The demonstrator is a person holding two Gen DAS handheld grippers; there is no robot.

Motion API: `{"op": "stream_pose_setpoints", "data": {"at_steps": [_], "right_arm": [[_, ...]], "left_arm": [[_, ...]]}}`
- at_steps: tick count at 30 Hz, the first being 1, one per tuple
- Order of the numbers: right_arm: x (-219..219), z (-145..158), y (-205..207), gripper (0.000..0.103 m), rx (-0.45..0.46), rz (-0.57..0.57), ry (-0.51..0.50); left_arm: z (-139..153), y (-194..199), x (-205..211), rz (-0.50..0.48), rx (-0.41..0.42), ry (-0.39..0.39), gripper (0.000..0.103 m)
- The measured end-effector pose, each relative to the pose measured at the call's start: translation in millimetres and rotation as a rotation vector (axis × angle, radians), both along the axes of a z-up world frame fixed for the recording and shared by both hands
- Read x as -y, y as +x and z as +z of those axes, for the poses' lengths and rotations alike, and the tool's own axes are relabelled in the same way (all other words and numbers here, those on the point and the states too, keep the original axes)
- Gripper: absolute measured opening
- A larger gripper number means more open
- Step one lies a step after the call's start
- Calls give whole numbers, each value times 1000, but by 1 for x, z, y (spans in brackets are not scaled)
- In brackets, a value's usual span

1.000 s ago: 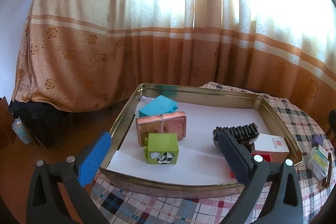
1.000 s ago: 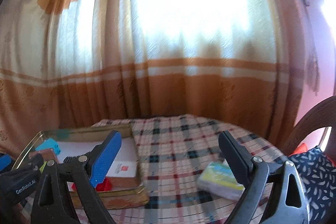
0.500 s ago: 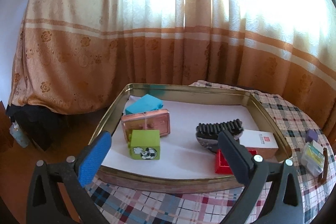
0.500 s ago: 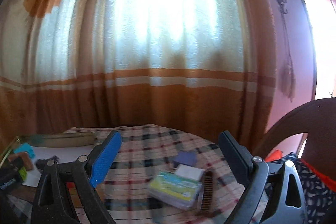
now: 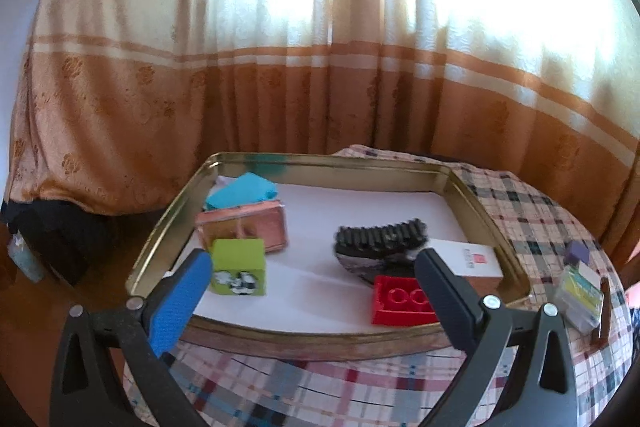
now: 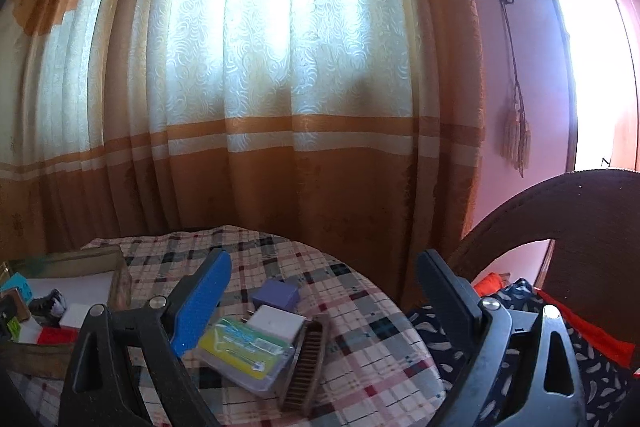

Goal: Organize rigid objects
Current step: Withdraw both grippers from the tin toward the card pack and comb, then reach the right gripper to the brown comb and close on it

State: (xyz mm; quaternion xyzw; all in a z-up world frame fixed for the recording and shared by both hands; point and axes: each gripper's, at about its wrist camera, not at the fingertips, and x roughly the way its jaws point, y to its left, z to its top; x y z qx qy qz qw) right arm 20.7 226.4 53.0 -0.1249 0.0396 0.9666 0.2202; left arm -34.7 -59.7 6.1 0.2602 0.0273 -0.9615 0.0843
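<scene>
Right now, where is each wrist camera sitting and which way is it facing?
Left wrist: above the table's near edge, facing the gold metal tray and curtain; open left gripper shows.
Right wrist: further right, facing the checked tablecloth, the clear plastic case with a yellow-green card and a wooden chair back; open right gripper shows.
Shared: tray, case, purple cube, curtain.

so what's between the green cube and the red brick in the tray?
Left wrist view: only bare white liner between green cube and red brick.
</scene>
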Motion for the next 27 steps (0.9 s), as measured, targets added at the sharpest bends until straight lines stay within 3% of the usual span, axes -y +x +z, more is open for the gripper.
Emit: {"op": "stream_pose_setpoints", "data": {"at_steps": [6, 12, 20, 23, 27], "right_arm": [[-17, -1, 3, 95, 4, -15, -63], [-19, 0, 7, 95, 7, -27, -16], [-41, -2, 13, 95, -14, -26, -128], [-49, -5, 11, 95, 22, -6, -174], [-54, -13, 6, 95, 117, 66, -212]], "left_arm": [[1, 2, -33, -82, -9, -39, 103], [2, 3, -65, -170, -6, -57, 103], [2, 6, -111, -307, 5, -113, 103], [2, 6, -123, -341, 4, -153, 103], [0, -1, -132, -368, 37, -147, 103]]}}
